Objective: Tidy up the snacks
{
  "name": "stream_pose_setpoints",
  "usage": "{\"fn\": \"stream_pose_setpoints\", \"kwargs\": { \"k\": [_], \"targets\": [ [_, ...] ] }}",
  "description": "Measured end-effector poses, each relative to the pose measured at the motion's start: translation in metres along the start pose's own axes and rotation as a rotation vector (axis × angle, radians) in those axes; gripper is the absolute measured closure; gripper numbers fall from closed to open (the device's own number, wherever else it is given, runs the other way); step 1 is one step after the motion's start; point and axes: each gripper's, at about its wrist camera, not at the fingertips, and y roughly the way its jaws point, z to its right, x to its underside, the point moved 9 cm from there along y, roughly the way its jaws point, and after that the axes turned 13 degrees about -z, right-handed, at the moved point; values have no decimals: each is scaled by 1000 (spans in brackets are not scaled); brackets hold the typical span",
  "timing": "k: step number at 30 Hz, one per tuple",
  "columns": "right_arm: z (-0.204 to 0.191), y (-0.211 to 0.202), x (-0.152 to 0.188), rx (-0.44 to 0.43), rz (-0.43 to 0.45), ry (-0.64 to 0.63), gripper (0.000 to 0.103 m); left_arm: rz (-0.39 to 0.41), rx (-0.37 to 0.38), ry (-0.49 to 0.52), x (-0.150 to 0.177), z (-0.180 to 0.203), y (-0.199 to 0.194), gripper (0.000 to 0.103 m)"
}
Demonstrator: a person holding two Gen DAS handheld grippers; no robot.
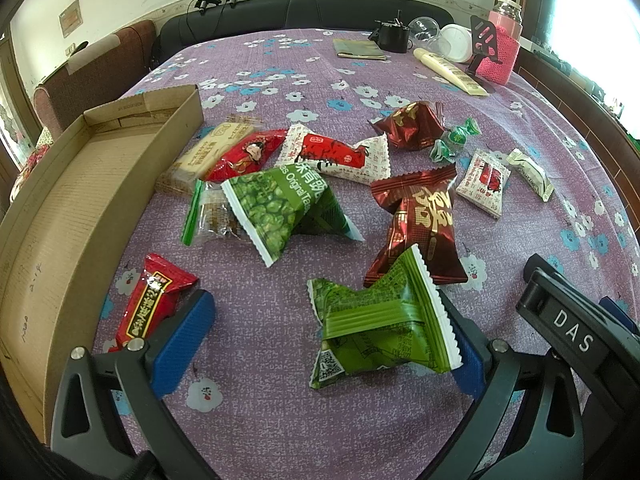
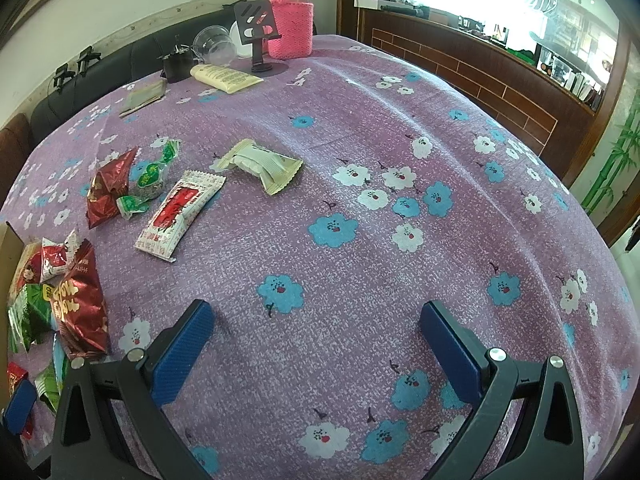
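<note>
In the left wrist view my left gripper (image 1: 324, 344) is open over the purple flowered cloth. A green snack packet (image 1: 384, 320) lies between its fingers, against the right blue pad (image 1: 464, 356). A red packet (image 1: 156, 300) rests beside the left pad (image 1: 184, 344). Further out lie a green pea packet (image 1: 280, 208), a dark red packet (image 1: 424, 220) and a white-and-red packet (image 1: 336, 156). An open cardboard box (image 1: 80, 200) stands at the left with nothing visible inside. My right gripper (image 2: 318, 352) is open over bare cloth. Ahead of it to the left lie a white-and-red packet (image 2: 180, 212) and a pale green packet (image 2: 264, 166).
At the table's far end stand a bottle in a pink knitted sleeve (image 2: 290, 20), a dark phone stand (image 2: 258, 32), a cream tube (image 2: 224, 77), plastic cups (image 2: 214, 44) and a black object (image 1: 394, 36). A dark sofa (image 1: 304, 12) runs behind the table. The right gripper's body (image 1: 576, 332) shows at lower right.
</note>
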Motion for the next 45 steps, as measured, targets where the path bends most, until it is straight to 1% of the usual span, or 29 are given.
{"fn": "stream_pose_setpoints", "kwargs": {
  "k": [3, 7, 11, 14, 19, 23, 27, 29, 33, 35, 37, 38, 39, 40, 42, 44, 45],
  "targets": [
    [3, -1, 1, 2, 1, 9, 0, 0, 1, -3, 0, 0, 0, 0],
    [-3, 2, -3, 3, 1, 11, 0, -3, -8, -19, 2, 1, 0, 0],
    [-5, 3, -5, 9, -1, 19, 0, -28, -18, -52, 5, -1, -1, 0],
    [-6, 5, -6, -2, -36, -13, 0, -41, -16, -53, 6, -1, -1, 0],
    [-8, 7, -7, -68, -114, -139, 0, -50, -9, -43, 9, 0, -2, 0],
    [-8, 5, -5, -132, -136, -215, 0, -52, -14, -49, 13, 1, -3, 0],
    [-9, 4, -2, -185, -141, -250, 0, -55, -14, -48, 15, 1, -3, 0],
    [-10, 3, -1, -196, -142, -266, 0, -64, -14, -38, 15, 1, -3, 0],
    [-9, 2, 0, -201, -160, -271, 0, -117, -5, -19, 16, 2, -3, 0],
    [-9, 1, 1, -200, -173, -281, 0, -131, 0, -13, 15, 3, -4, 6],
    [-11, 3, -1, -183, -181, -301, 0, -133, 9, -2, 15, 6, -9, 26],
    [-13, 4, 1, -160, -176, -324, 0, -136, 30, 1, 15, 7, -13, 30],
    [-13, 5, 1, -137, -171, -343, 0, -138, 51, -2, 16, 8, -15, 32],
    [-14, 6, 3, -120, -163, -358, 0, -135, 66, -10, 17, 7, -19, 32],
    [-13, 4, 4, -115, -152, -370, 1, -115, 80, -9, 18, 5, -29, 32],
    [-11, 1, 4, -115, -150, -371, 6, -83, 90, -3, 18, 1, -44, 32],
    [-11, -2, 4, -116, -147, -375, 11, -68, 91, -3, 18, -2, -51, 32]
  ]
}}
